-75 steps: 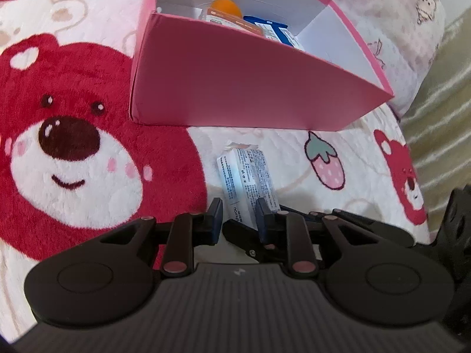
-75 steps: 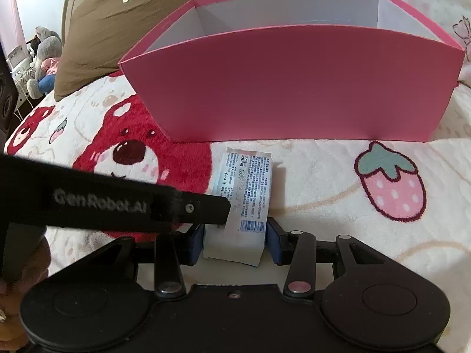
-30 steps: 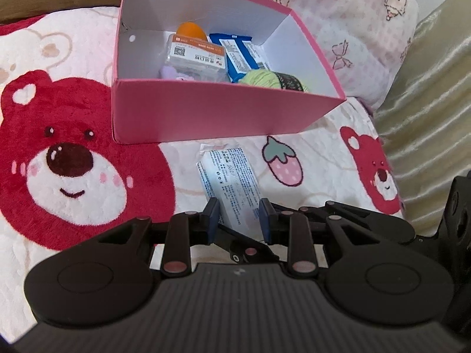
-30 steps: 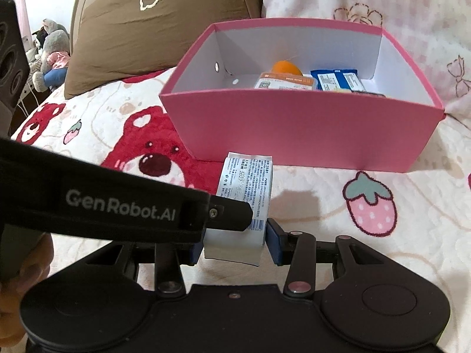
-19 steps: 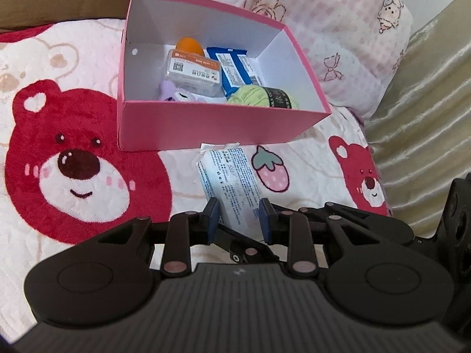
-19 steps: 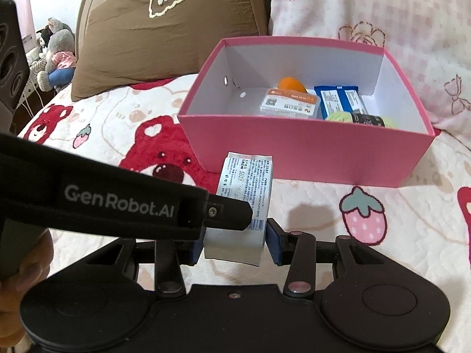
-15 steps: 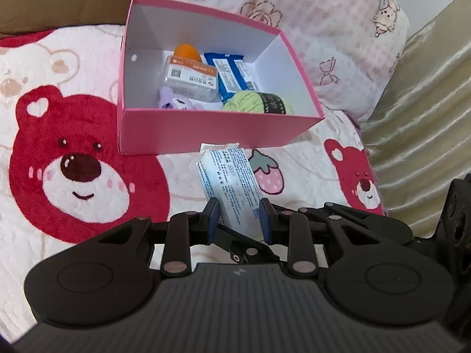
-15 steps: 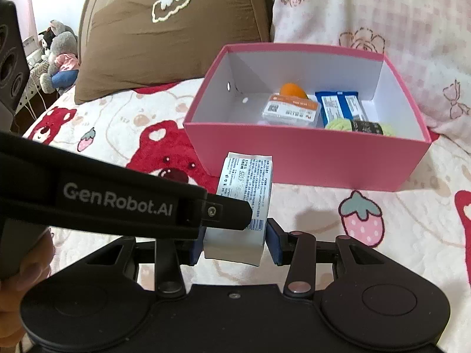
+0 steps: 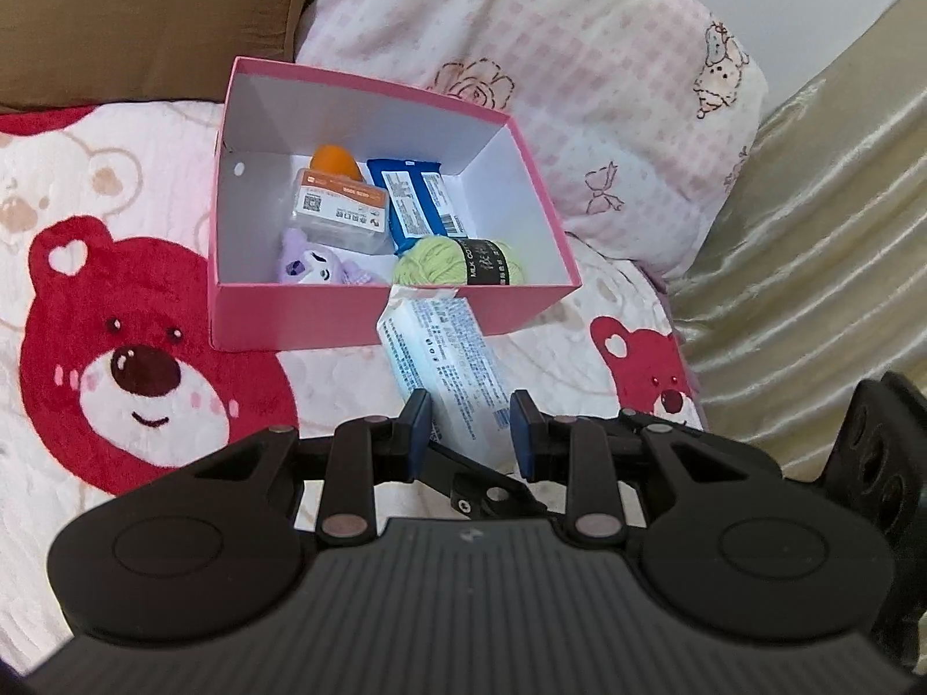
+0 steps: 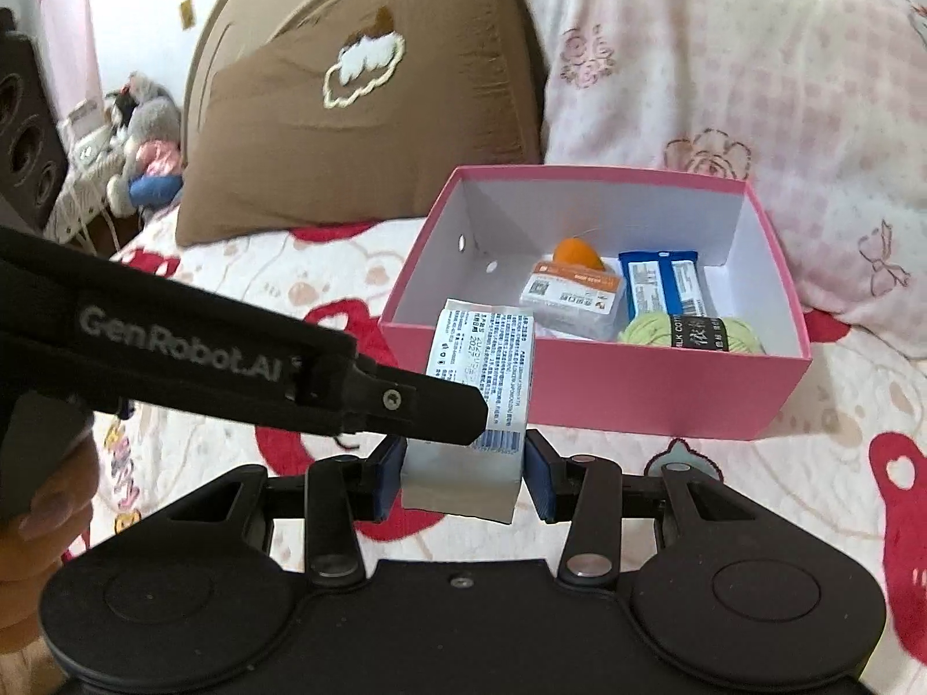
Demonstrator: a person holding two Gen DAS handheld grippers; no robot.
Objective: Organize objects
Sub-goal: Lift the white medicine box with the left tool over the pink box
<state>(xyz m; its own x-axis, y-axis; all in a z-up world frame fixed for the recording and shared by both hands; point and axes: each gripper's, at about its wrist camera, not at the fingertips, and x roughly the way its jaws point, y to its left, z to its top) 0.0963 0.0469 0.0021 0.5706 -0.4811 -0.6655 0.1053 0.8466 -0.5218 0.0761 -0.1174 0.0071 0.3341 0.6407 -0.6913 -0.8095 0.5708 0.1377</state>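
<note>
Pink box now farther below; both hand-held grippers narrowly clamped on tissue pack.

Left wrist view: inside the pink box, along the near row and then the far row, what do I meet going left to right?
Near row: purple plush toy → green yarn ball. Far row: orange ball → blue packet.

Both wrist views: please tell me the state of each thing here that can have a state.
tissue pack: held above the blanket, outside the box.
right gripper: shut on the tissue pack's two sides.
left gripper: shut on the tissue pack.
pink box: open, no lid on it, partly filled.
green yarn ball: lying inside the pink box, with its paper band on.
</note>
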